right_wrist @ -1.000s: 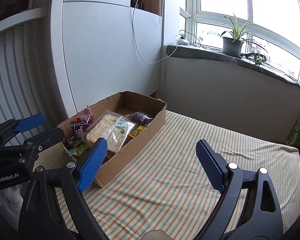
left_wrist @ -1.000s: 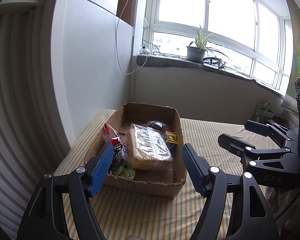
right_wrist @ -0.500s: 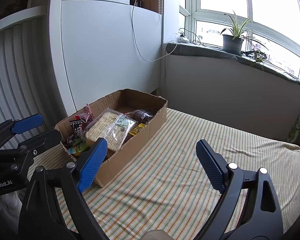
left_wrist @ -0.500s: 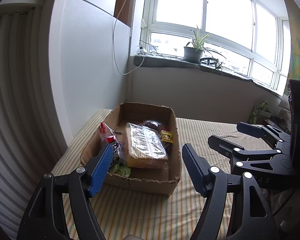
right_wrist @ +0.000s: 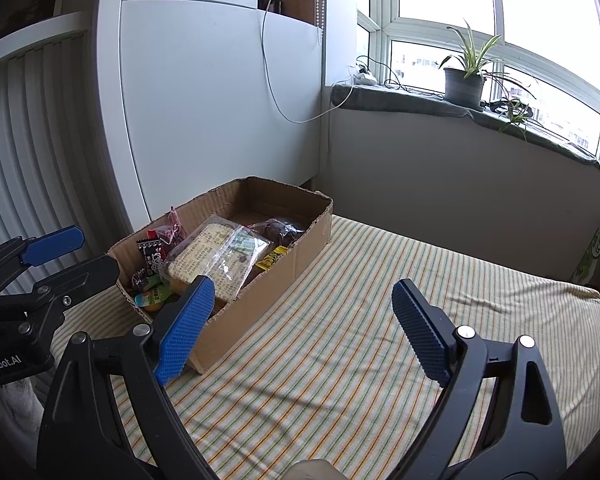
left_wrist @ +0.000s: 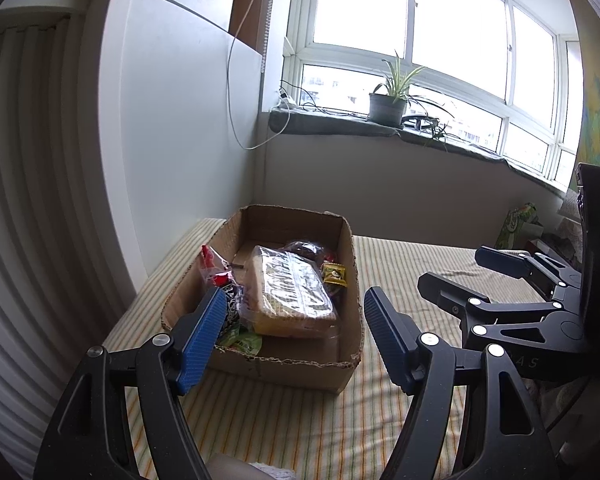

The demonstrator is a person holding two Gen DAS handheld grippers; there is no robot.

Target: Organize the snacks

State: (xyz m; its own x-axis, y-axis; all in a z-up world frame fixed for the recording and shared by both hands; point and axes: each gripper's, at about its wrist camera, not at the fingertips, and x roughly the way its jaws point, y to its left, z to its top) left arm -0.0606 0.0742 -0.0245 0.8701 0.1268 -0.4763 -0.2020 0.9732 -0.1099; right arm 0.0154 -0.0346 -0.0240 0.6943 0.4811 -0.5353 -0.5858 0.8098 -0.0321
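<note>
A cardboard box (left_wrist: 296, 366) (right_wrist: 296, 252) sits on the striped cloth near the white wall. It holds a clear-wrapped biscuit pack (left_wrist: 290, 292) (right_wrist: 216, 256), a dark wrapped bun (right_wrist: 282, 228), a yellow sachet (left_wrist: 334, 274), red and black packets (left_wrist: 214, 270) (right_wrist: 156, 252) and a green packet (left_wrist: 242, 340). My left gripper (left_wrist: 296, 334) is open and empty, just in front of the box. My right gripper (right_wrist: 300, 328) is open and empty, to the right of the box; it also shows in the left wrist view (left_wrist: 476, 276).
The striped cloth (right_wrist: 380, 340) covers the surface to the right of the box. A white wall panel (right_wrist: 220, 100) stands behind the box. A potted plant (left_wrist: 388, 104) stands on the windowsill. A green bag (left_wrist: 518, 226) lies at the far right.
Both grippers have drawn back slightly from the box and stayed open. The right gripper shifted a little lower in the left wrist view.
</note>
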